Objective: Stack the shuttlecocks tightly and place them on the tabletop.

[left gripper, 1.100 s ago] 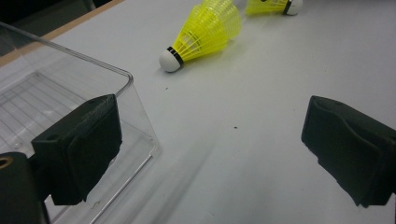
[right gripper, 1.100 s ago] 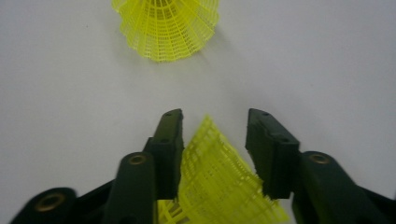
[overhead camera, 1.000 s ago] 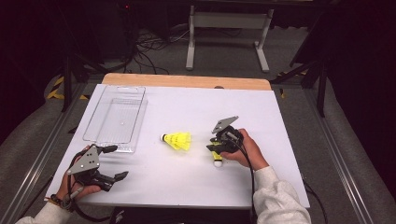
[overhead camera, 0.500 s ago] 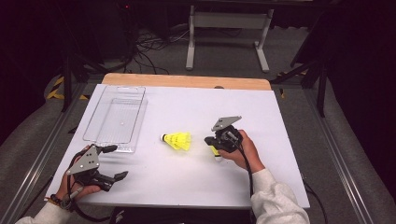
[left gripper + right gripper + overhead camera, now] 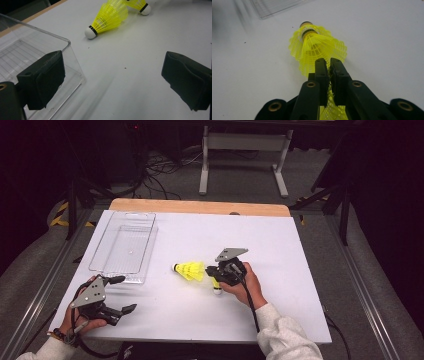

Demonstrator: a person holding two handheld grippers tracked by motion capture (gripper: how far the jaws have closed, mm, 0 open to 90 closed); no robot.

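Shuttlecocks, two of them, bright yellow with mesh plastic skirts and white cork tips banded in black, sit mid-worktop. One shuttlecock [image 5: 189,270] lies on its side, tip toward the left edge. The second shuttlecock [image 5: 329,60] has its lattice skirt pinched between the right tongs [image 5: 214,271], jaws pressed together on the mesh; its cork end [image 5: 217,291] pokes out below the hand. The left tongs [image 5: 121,294] rest near the front-left corner, black padded jaws spread wide, empty. A clear rigid plastic tray [image 5: 125,247], ribbed floor, rounded corners, lies along the left edge of the white worktop [image 5: 300,270]. Since a second ago the right tongs have edged slightly toward the lying shuttlecock; the left tongs stay put.
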